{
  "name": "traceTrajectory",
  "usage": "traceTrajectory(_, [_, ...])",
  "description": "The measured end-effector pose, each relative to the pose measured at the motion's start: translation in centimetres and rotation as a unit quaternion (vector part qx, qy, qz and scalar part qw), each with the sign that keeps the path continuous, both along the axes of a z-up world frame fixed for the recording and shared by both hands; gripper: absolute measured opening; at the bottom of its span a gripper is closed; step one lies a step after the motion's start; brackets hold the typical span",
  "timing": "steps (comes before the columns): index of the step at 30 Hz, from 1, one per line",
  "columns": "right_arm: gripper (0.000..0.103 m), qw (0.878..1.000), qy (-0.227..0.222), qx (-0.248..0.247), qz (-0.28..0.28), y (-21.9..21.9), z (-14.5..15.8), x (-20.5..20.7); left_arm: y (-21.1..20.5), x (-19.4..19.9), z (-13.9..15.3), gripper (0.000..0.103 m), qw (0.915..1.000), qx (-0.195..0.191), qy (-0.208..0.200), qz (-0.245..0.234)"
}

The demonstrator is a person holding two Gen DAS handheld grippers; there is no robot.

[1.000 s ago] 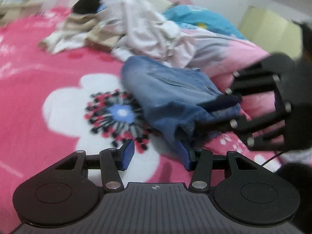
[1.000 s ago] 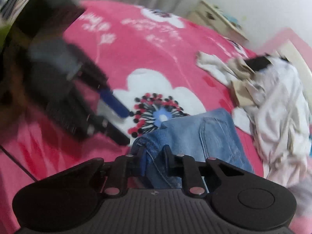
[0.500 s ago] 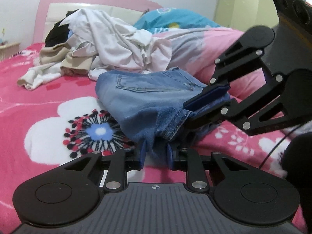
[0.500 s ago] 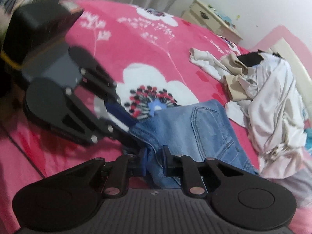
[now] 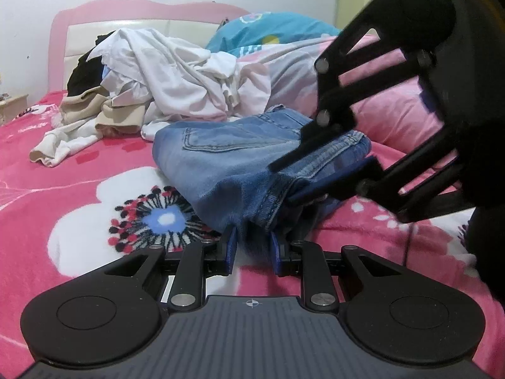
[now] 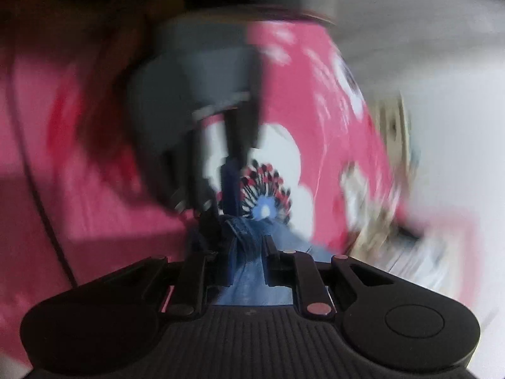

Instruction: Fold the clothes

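A pair of folded blue jeans lies on the pink flowered bedspread. My left gripper is shut on the near hem of the jeans. My right gripper comes in from the right in the left wrist view and clamps the same denim edge just beside it. In the blurred right wrist view the right gripper is shut on blue denim, with the left gripper just ahead of it.
A heap of white, beige and black clothes lies behind the jeans by the pink headboard. A pink and blue duvet is bunched at the right. A small nightstand stands at the far left.
My left gripper has closed on the jeans' hem, having been open a second ago. The right gripper keeps its hold and is swinging fast, blurring its view.
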State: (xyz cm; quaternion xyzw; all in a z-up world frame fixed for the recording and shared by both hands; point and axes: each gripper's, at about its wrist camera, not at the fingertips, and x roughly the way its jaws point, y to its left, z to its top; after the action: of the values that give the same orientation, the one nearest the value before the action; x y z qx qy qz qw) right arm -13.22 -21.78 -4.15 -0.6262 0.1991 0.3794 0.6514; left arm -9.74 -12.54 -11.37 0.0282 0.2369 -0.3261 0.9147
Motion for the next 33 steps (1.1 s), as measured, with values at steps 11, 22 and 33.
traceTrajectory(11, [0.027, 0.69, 0.328, 0.419, -0.49, -6.3, 1.8, 7.6, 0.2, -0.3, -0.5, 0.023, 1.0, 0.005, 0.007, 0.0])
traceTrajectory(22, [0.028, 0.607, 0.315, 0.492, -0.539, -7.3, -0.5, 7.4, 0.1, -0.5, -0.9, 0.023, 0.9999, 0.01, 0.013, -0.002])
traceTrajectory(33, [0.007, 0.555, 0.31, 0.547, -0.544, -9.9, -0.2, 7.2, 1.6, 0.0, 0.2, 0.024, 0.9991, -0.032, 0.026, 0.011])
